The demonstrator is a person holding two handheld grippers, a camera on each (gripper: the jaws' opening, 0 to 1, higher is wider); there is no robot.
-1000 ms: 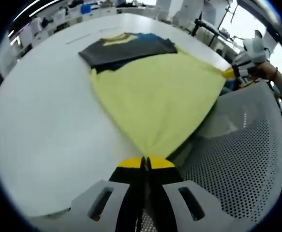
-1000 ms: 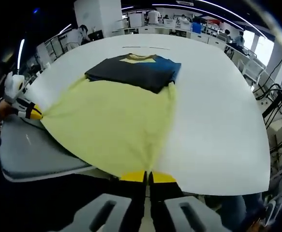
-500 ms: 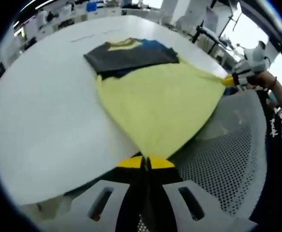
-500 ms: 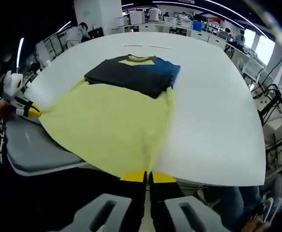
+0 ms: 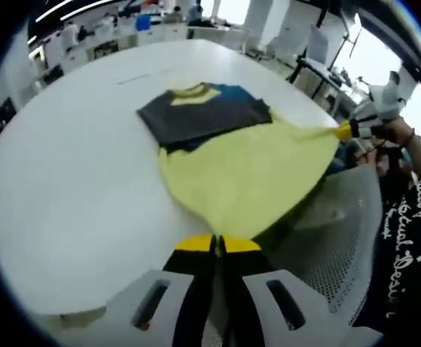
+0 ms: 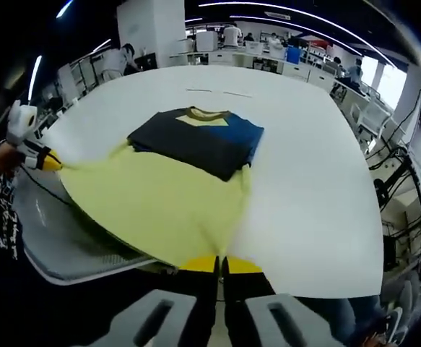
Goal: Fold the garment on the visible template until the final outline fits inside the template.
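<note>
1. Left gripper view: left gripper (image 5: 218,244), yellow-tipped jaws pressed together, pinching one corner of the yellow lower part of the yellow, dark grey and blue T-shirt (image 5: 232,163).
2. Garment spread across the large white round-edged table (image 5: 73,181), collar end far from the camera, dark grey and blue upper part lying flat, yellow hem end lifted and stretched past the near table edge.
3. At right in the same view, right gripper (image 5: 346,131), closed on the other hem corner, held by a person's hand (image 5: 396,130); grey perforated mesh chair (image 5: 333,231) beneath the stretched cloth; black printed sleeve at the far right edge.
4. Right gripper view: right gripper (image 6: 219,264), jaws closed tight on a yellow hem corner of the T-shirt (image 6: 170,184).
5. Dark top section with yellow collar resting on the white table (image 6: 304,181), well inside its edges.
6. At left, left gripper (image 6: 45,160) clamping the opposite corner, hem taut between the two; mesh chair (image 6: 80,246) under the hanging cloth.
7. No template outline discernible on the table in either view.
</note>
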